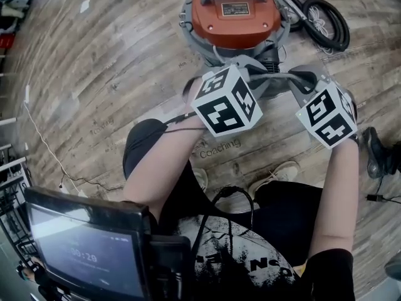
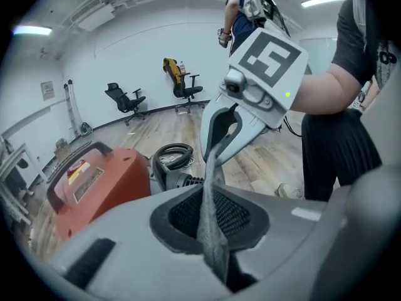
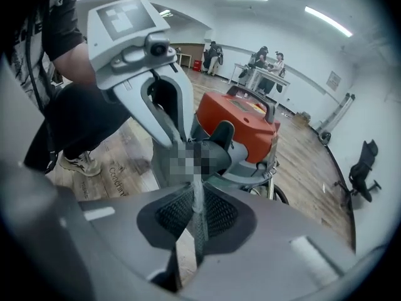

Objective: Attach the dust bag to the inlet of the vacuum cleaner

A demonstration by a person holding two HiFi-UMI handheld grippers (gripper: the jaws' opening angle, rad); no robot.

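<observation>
The vacuum cleaner stands on the wooden floor with an orange lid and a grey drum. It also shows as the vacuum cleaner and the vacuum cleaner. A thin grey dust bag is stretched taut between both grippers, just in front of the drum. My left gripper is shut on one edge of it. My right gripper is shut on the opposite edge of the dust bag. In the head view the marker cubes hide most of the bag, and I cannot make out the inlet.
A coiled black hose lies to the right of the vacuum. A white cable runs along the floor at the left. A screen sits low in the head view. Office chairs and people at a table are far off.
</observation>
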